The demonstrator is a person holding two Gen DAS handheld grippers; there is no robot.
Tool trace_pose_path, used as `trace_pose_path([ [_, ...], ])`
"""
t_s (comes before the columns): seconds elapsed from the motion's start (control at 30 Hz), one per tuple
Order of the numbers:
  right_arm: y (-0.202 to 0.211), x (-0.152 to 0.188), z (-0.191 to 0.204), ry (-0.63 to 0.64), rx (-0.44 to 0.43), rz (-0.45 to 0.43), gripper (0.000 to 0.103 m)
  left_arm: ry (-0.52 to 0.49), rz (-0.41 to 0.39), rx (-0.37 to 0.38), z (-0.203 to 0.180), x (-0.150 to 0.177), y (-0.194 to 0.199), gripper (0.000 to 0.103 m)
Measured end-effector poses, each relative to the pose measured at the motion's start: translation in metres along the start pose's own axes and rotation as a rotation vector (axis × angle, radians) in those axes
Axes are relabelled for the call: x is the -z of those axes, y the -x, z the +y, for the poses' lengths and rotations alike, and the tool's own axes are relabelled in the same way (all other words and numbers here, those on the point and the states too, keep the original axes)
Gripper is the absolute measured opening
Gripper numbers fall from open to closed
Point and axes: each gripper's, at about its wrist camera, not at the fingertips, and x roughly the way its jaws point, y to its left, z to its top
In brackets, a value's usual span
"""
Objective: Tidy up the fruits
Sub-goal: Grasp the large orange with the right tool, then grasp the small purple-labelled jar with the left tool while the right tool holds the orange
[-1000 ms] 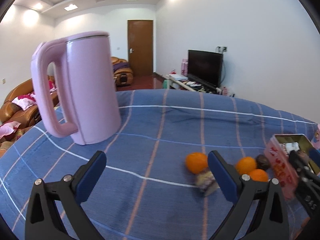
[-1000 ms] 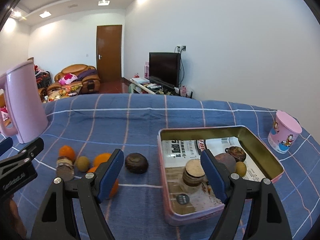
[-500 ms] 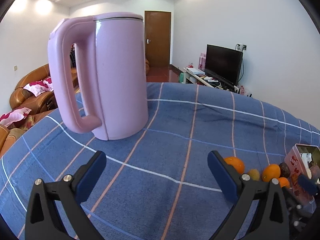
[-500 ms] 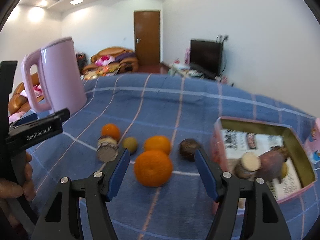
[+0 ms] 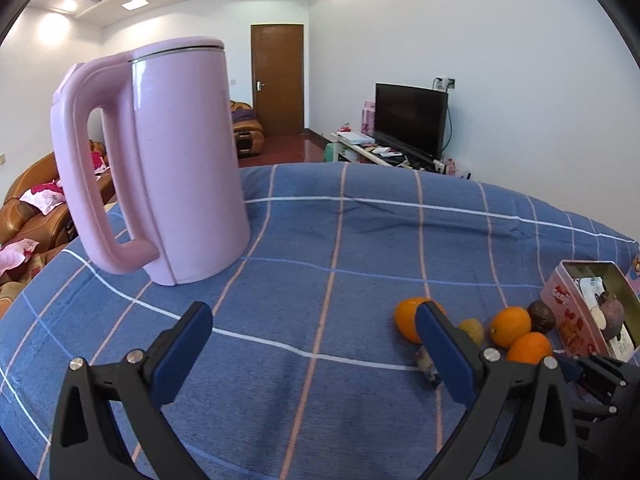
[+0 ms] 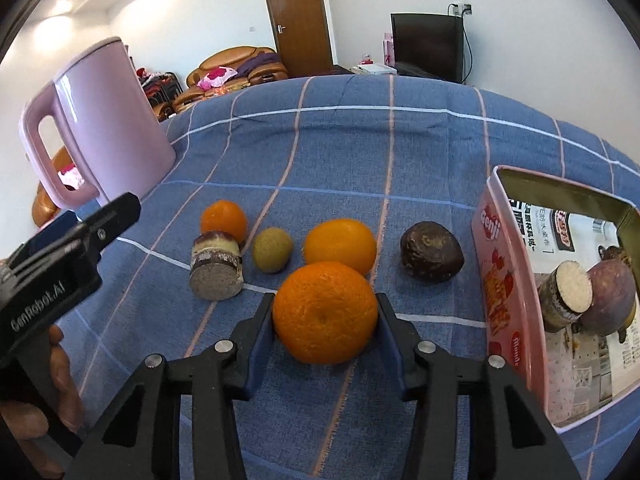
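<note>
A large orange [image 6: 325,312] lies on the blue checked cloth between the pads of my right gripper [image 6: 324,301]. Its jaws are closing and both pads touch the orange's sides. Behind it lie a second orange [image 6: 341,245], a small orange [image 6: 223,218], a greenish-brown fruit [image 6: 273,249], a dark wrinkled fruit [image 6: 432,257] and a cut cane piece [image 6: 217,266]. The pink tin [image 6: 498,280] stands to the right, with a purple fruit [image 6: 610,300] and another cane piece [image 6: 566,296] inside. My left gripper [image 5: 312,316] stands open over bare cloth, left of the fruits.
A tall pink kettle [image 5: 168,168] stands on the cloth at the back left. A hand [image 6: 56,380] holds the left gripper's handle at the left edge of the right wrist view. Behind the table are sofas, a door and a television.
The right gripper swung left from the tin, sank towards the large orange, and its jaws narrowed onto it. The left wrist view shifted a little; its jaws stayed wide.
</note>
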Motion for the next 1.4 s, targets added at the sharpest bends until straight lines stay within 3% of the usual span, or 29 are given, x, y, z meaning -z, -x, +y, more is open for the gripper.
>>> trace_pose_path([
  [0.1, 0.020, 0.003, -0.003, -0.001, -0.024, -0.096, 0.048, 0.010, -0.018, 0.031, 0.000, 0.001, 0.003, 0.103],
  [0.27, 0.058, 0.002, -0.007, -0.007, 0.016, -0.268, 0.048, -0.029, -0.035, 0.100, -0.016, 0.004, 0.008, 0.103],
  [0.4, 0.073, 0.000, -0.021, -0.034, 0.135, -0.349, 0.048, -0.053, 0.003, 0.140, -0.036, 0.005, 0.004, 0.102],
  [0.53, 0.075, -0.004, -0.035, -0.076, 0.155, -0.345, 0.048, -0.096, 0.065, 0.101, -0.056, 0.007, -0.006, 0.091],
  [0.83, 0.073, -0.006, -0.041, -0.106, 0.147, -0.333, 0.049, -0.033, 0.302, 0.063, -0.069, 0.021, -0.046, 0.066],
  [1.0, 0.072, -0.005, -0.043, -0.110, 0.146, -0.321, 0.049, -0.039, 0.300, 0.033, -0.076, 0.019, -0.050, 0.065],
  [1.07, 0.071, -0.004, -0.043, -0.113, 0.145, -0.317, 0.049, -0.035, 0.294, 0.045, -0.075, 0.019, -0.049, 0.052],
  [1.17, 0.069, -0.004, -0.044, -0.111, 0.148, -0.315, 0.049, -0.024, 0.286, 0.070, -0.072, 0.020, -0.045, 0.042],
  [1.3, 0.068, -0.003, -0.041, -0.100, 0.155, -0.317, 0.049, 0.018, 0.268, 0.095, -0.064, 0.019, -0.041, 0.042],
  [1.4, 0.070, -0.002, -0.039, -0.083, 0.168, -0.336, 0.049, 0.035, 0.207, 0.082, -0.061, 0.018, -0.027, 0.042],
])
